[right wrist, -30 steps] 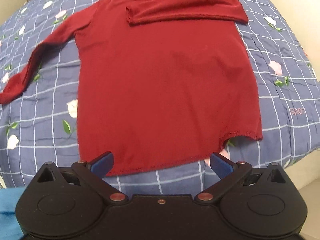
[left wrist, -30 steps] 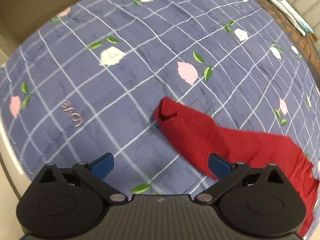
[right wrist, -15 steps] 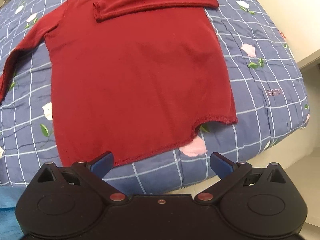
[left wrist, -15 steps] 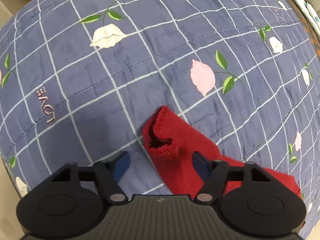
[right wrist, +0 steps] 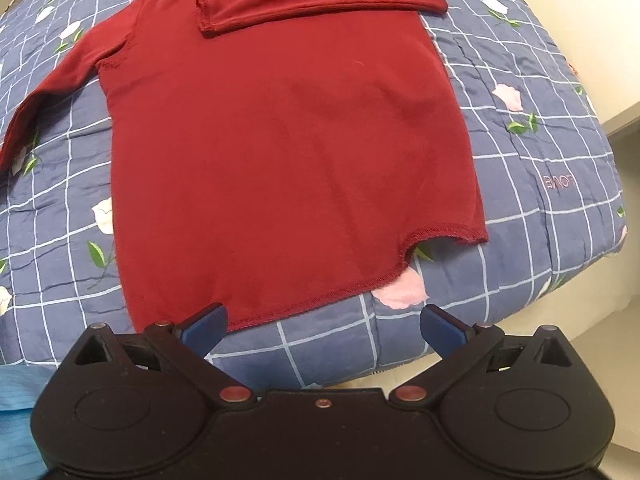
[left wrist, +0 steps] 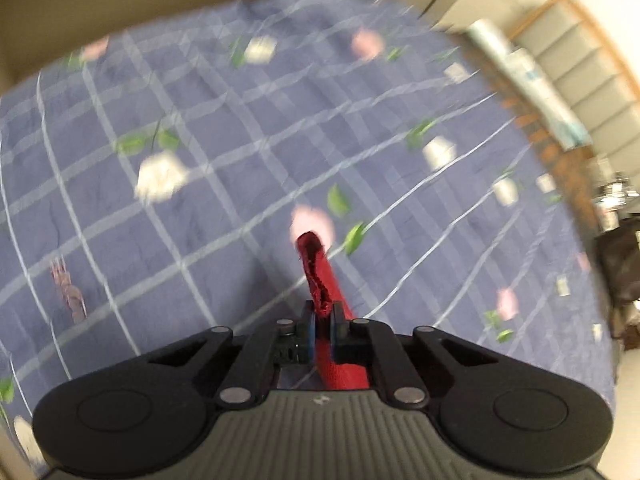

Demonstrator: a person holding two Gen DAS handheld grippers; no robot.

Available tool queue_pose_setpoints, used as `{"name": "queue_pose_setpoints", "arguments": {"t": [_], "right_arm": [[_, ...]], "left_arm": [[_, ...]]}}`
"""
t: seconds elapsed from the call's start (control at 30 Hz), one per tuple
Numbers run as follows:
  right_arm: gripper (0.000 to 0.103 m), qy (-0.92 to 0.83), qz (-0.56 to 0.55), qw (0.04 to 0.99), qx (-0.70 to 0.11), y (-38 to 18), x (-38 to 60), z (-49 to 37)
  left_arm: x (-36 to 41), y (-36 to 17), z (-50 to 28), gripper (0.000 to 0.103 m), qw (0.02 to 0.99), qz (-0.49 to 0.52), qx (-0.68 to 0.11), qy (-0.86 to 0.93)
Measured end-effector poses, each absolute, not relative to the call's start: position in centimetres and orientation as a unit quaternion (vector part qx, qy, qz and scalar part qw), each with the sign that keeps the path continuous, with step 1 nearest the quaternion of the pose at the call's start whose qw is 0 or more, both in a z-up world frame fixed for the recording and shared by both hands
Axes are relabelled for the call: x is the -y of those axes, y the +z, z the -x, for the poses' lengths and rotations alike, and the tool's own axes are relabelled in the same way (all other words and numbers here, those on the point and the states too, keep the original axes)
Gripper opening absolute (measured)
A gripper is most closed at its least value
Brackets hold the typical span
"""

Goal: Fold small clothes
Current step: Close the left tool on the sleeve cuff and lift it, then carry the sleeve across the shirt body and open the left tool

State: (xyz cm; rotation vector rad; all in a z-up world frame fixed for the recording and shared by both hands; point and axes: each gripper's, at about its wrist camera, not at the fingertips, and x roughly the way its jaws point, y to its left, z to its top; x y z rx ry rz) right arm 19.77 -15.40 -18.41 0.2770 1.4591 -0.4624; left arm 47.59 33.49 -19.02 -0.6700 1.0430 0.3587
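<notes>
Left gripper pinched tight on the red sleeve cuff — cuff sticks out ahead of the fingers, above the blurred blue floral quilt. Right gripper spread wide, holding nothing, hovering just short of the hem of the red sweater — body flat on the quilt ahead, other sleeve folded across the chest.

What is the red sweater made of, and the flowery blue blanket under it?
The red sweater looks like soft, matte knit fabric: it lies limp, with stitched, slightly wavy hems. The blue blanket looks like a quilted cloth, maybe cotton: printed flowers, stitched grid lines, puffy wrinkles. The exact fibres cannot be told.
</notes>
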Motion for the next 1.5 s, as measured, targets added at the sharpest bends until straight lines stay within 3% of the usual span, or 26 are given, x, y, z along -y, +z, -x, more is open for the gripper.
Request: {"name": "queue_pose_setpoints", "arguments": {"t": [0.17,0.53,0.87,1.17,1.5], "right_arm": [[0.102,-0.205,-0.128,0.714,-0.657,-18.7,15.4,-20.0],[0.102,-0.202,-0.128,0.718,-0.653,-18.6,15.4,-20.1],[0.102,-0.209,-0.163,0.719,-0.643,-19.2,17.2,-20.0],[0.102,-0.167,-0.162,0.734,-0.639,-20.4,20.4,-21.5],[0.102,-0.147,-0.152,0.751,-0.625,-20.4,30.6,-21.3]], "left_arm": [[-35.0,-16.9,-46.2,0.005,0.831,0.285,-0.446,0.170],[-35.2,-18.7,-45.4,0.005,0.817,0.285,-0.463,0.191],[-31.8,-13.3,-47.5,0.005,0.870,0.224,-0.417,0.138],[-22.0,-6.1,-49.2,0.005,0.924,0.145,-0.354,0.023],[-3.1,-2.3,-48.7,0.005,0.940,0.074,-0.322,-0.089]]}}
